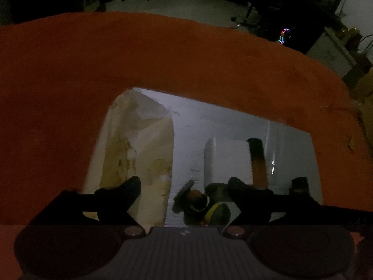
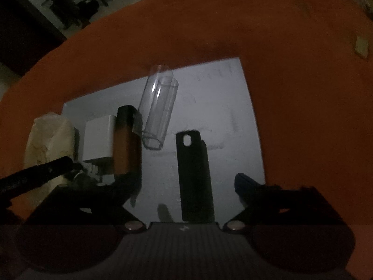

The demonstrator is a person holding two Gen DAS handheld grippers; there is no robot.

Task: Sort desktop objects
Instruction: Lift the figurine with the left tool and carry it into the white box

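Note:
A white sheet (image 2: 209,98) lies on an orange tablecloth (image 2: 291,46) and holds the objects. In the right wrist view a clear plastic tube (image 2: 158,107), a flat black bar with a hole (image 2: 193,175), an orange-and-black device (image 2: 126,140), a white adapter (image 2: 98,137) and a crumpled cream bag (image 2: 49,140) sit on it. My right gripper (image 2: 186,186) is open around the black bar's near end. In the left wrist view my left gripper (image 1: 184,189) is open over a small dark yellow-striped object (image 1: 202,207), between the bag (image 1: 139,151) and the adapter (image 1: 228,161).
The other gripper's black arm (image 2: 35,175) reaches in from the left in the right wrist view. A small tan tag (image 2: 362,46) lies on the cloth at the far right. Beyond the table edge are a dim floor and dark furniture (image 1: 291,23).

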